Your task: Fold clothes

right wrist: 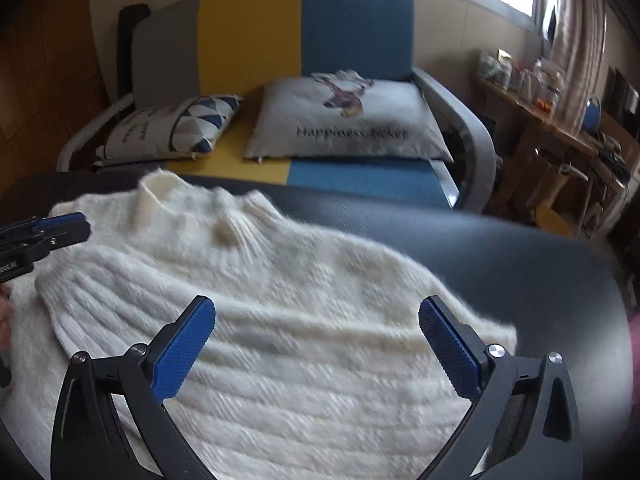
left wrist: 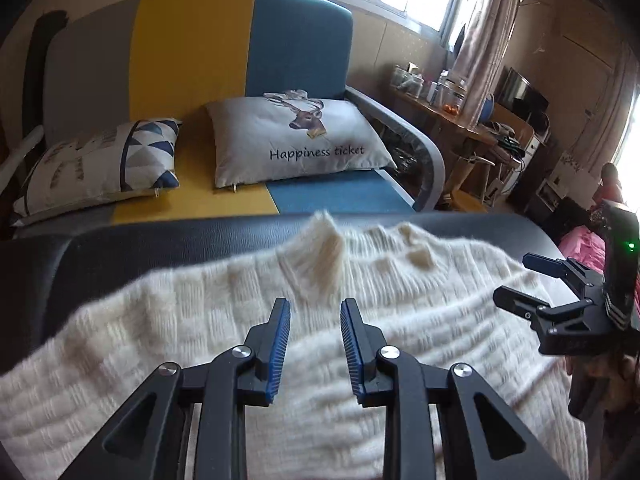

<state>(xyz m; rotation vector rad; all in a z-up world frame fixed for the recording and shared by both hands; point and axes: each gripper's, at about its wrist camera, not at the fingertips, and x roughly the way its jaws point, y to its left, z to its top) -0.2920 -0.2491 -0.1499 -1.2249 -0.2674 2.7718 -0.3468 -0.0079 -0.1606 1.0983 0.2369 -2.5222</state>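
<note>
A white knitted sweater [left wrist: 280, 320] lies spread on a black padded table [left wrist: 120, 248], its collar [left wrist: 324, 236] standing up toward the far edge. My left gripper [left wrist: 316, 308] hovers over the sweater's middle just below the collar, its blue-padded jaws partly apart with nothing between them. My right gripper [left wrist: 512, 276] hangs above the sweater's right side, open and empty. In the right wrist view the right gripper [right wrist: 316, 304] stands wide open over the sweater [right wrist: 300, 312]. The left gripper [right wrist: 78, 225] shows at the left edge, beside the collar [right wrist: 156, 192].
Behind the table [right wrist: 500, 264] stands a grey, yellow and blue sofa [left wrist: 192, 52] with a triangle-patterned cushion [left wrist: 108, 164] and a deer cushion [left wrist: 296, 140]. A cluttered wooden desk [left wrist: 460, 120] and curtains are at the right. Pink fabric [left wrist: 580, 244] lies past the table's right end.
</note>
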